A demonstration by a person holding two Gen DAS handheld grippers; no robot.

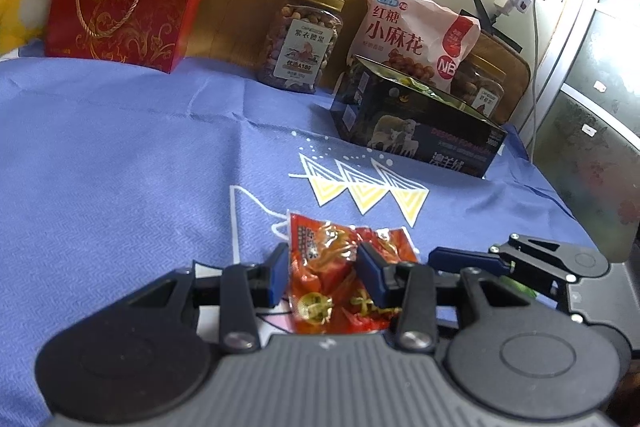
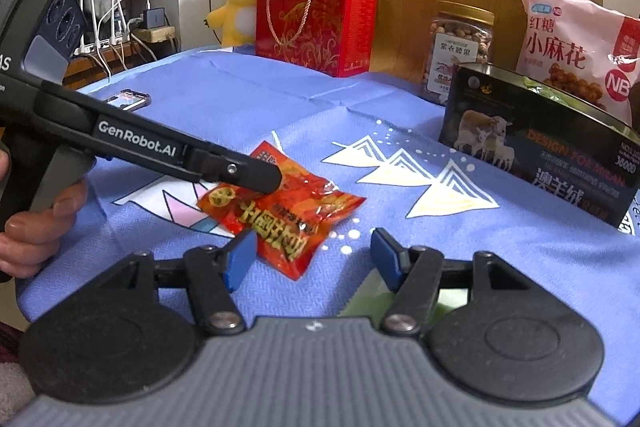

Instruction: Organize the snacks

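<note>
Tilting down, the left gripper (image 1: pixel 323 277) pinches a red packet (image 2: pixel 280 213); the right gripper (image 2: pixel 312 259), jaws spread, holds nothing; "GenRobot.AI" shows mid-left.

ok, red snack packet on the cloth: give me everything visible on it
The red snack packet is a small, crinkled, glossy plastic pouch, red-orange with yellow characters and a round yellow emblem. It looks sealed and lies flat on the blue tablecloth, near the front edge. The left gripper has its blue pads on either side of it, apparently pinching it. The right gripper stands open just short of its near corner, not touching.
</note>
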